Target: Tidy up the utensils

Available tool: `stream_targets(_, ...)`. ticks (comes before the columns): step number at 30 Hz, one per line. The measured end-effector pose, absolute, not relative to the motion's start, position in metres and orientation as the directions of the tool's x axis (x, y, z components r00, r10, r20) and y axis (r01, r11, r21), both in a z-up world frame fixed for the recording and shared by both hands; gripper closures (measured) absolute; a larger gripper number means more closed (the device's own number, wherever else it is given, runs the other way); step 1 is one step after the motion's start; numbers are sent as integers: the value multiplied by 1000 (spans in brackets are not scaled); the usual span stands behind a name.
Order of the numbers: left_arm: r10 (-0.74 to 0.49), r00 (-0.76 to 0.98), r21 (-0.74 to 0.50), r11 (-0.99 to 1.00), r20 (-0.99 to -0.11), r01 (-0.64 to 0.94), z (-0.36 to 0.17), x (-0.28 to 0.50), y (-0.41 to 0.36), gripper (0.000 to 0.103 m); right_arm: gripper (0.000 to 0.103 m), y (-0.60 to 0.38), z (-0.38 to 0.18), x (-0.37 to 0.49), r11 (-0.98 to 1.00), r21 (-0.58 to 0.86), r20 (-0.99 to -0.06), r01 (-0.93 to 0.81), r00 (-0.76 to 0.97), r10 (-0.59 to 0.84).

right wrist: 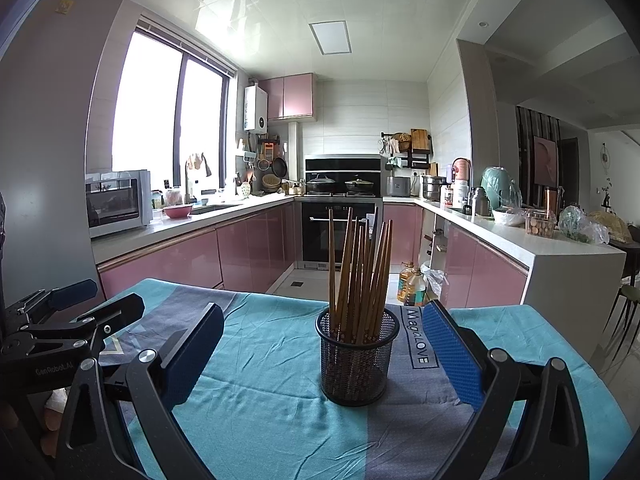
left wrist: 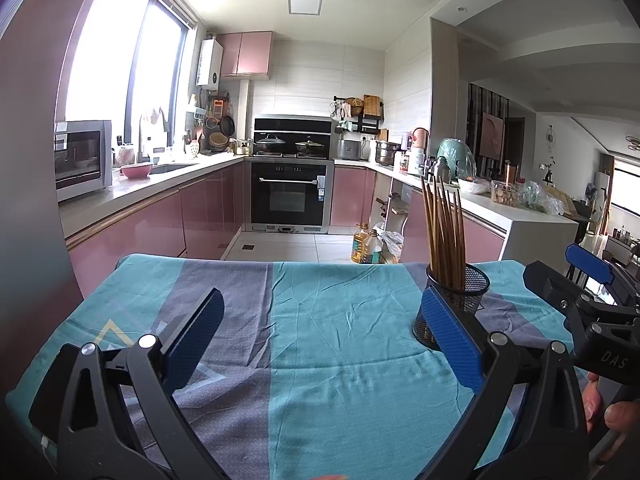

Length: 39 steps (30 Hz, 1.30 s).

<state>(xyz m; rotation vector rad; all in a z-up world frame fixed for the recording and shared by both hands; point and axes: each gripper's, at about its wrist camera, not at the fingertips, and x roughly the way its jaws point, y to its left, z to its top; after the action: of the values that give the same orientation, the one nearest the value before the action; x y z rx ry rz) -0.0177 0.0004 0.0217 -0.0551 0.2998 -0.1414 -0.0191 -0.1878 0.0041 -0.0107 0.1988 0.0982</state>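
Note:
A black mesh cup (right wrist: 356, 364) stands upright on the cloth-covered table (right wrist: 260, 412). Several brown wooden chopsticks (right wrist: 360, 276) stand in it, fanned out. In the left wrist view the mesh cup (left wrist: 468, 292) and chopsticks (left wrist: 444, 232) sit at the right, partly behind my left gripper's right finger. My left gripper (left wrist: 320, 332) is open and empty above the cloth. My right gripper (right wrist: 324, 352) is open and empty, with the cup just beyond and between its fingers. The right gripper also shows in the left wrist view (left wrist: 568, 268), and the left gripper in the right wrist view (right wrist: 96, 300).
The table carries a teal and grey-blue cloth (left wrist: 320, 320) that ends at a far edge. Beyond it are pink kitchen cabinets (left wrist: 200, 216), an oven (left wrist: 290, 196), oil bottles (left wrist: 366, 244) on the floor and a white counter (right wrist: 560, 256) at the right.

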Motion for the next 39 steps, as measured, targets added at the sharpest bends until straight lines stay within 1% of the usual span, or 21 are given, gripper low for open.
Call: stream_targets(39, -148, 945, -70, 989, -292, 134, 23, -17, 1, 6, 7, -193, 0, -15, 995, 19, -206, -97, 973, 99)
